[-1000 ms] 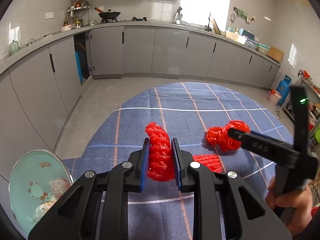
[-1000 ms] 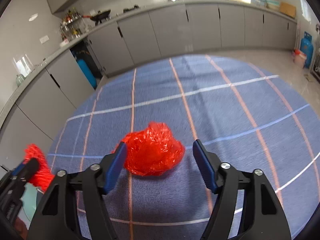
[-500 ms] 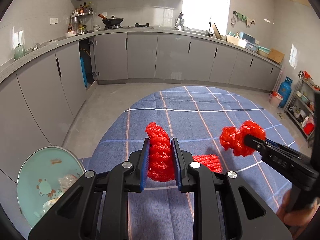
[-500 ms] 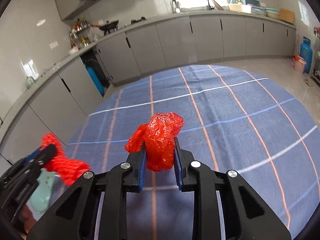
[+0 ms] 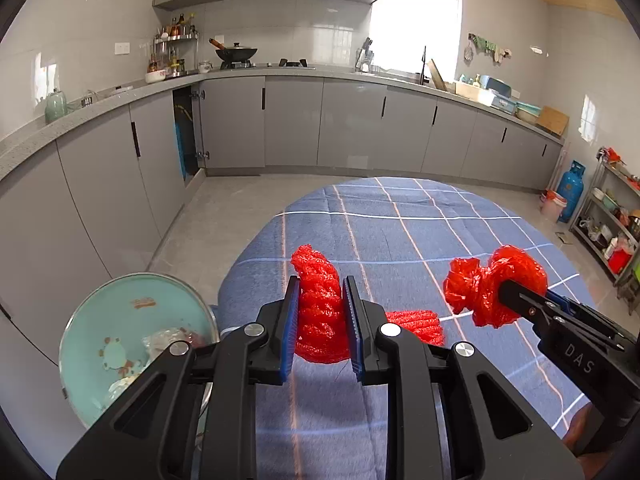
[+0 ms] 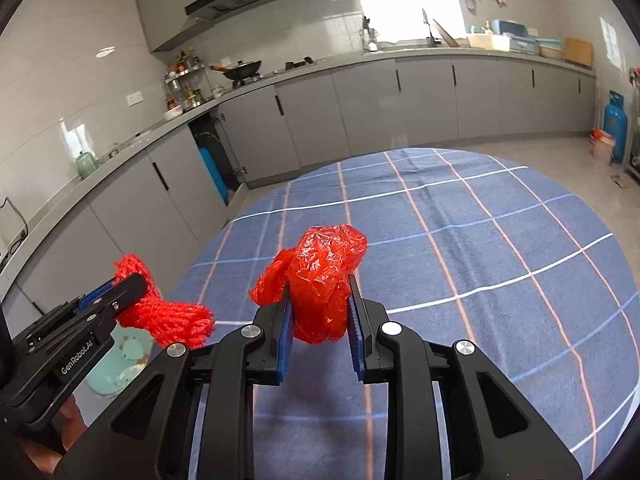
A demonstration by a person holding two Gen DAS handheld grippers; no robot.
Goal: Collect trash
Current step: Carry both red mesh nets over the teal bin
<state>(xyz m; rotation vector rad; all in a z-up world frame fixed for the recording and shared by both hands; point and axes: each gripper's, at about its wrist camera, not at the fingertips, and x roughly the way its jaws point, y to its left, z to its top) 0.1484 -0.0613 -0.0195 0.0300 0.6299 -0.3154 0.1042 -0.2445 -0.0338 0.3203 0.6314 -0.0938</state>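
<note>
My left gripper (image 5: 320,300) is shut on a red mesh net (image 5: 320,312), whose tail (image 5: 416,322) hangs to the right of the fingers. The same net (image 6: 168,312) and gripper show at the left of the right wrist view. My right gripper (image 6: 318,300) is shut on a crumpled red plastic bag (image 6: 320,280), lifted above the blue checked tablecloth (image 6: 480,248). In the left wrist view that bag (image 5: 492,288) sits at the right. A pale green trash bin (image 5: 120,332) with scraps inside stands on the floor, lower left of the table.
Grey kitchen cabinets (image 5: 292,128) run along the far walls, one door open at the corner. A blue gas cylinder (image 5: 572,184) and a metal shelf rack (image 5: 616,216) stand at the right. Bare floor (image 5: 224,220) lies between table and cabinets.
The right gripper closed on the red bag and lifted it off the cloth. Both grippers moved up and leftward, so the bin now sits closer to the left gripper.
</note>
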